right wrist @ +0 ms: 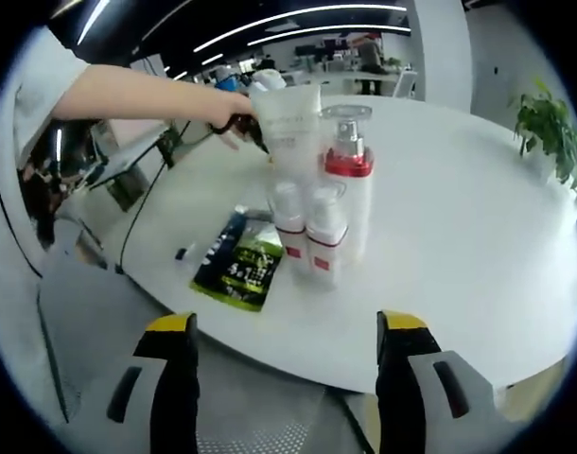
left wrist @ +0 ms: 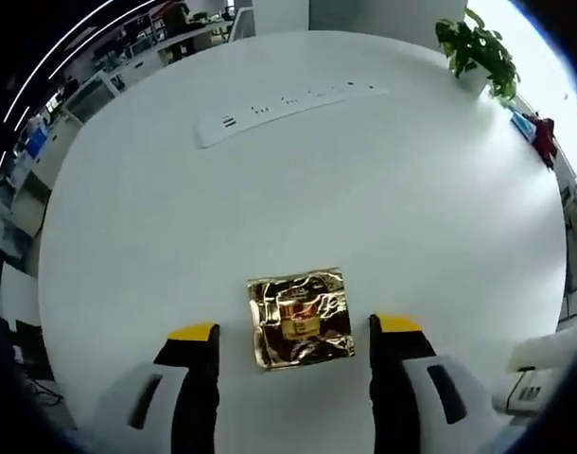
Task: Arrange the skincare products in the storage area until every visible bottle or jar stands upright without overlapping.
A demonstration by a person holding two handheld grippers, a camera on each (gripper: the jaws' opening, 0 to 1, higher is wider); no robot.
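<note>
In the left gripper view a crinkled gold foil sachet [left wrist: 300,319] lies flat on the white table [left wrist: 364,208], between the jaws of my open left gripper [left wrist: 296,329], which touch nothing. In the right gripper view a tall white pump bottle with a red collar [right wrist: 352,194] stands upright. Two small white bottles with red bands [right wrist: 290,225] [right wrist: 324,241] stand close in front of it, and a white tube [right wrist: 288,128] stands behind. A dark green sachet [right wrist: 237,265] lies flat to their left. My right gripper [right wrist: 287,326] hangs open short of the table edge, holding nothing.
A white power strip [left wrist: 270,109] lies across the far side of the table, and a potted plant [left wrist: 478,47] stands at its far right rim. A person's arm [right wrist: 128,90] reaches in from the left towards the tube. A black cable [right wrist: 142,213] runs off the table's left edge.
</note>
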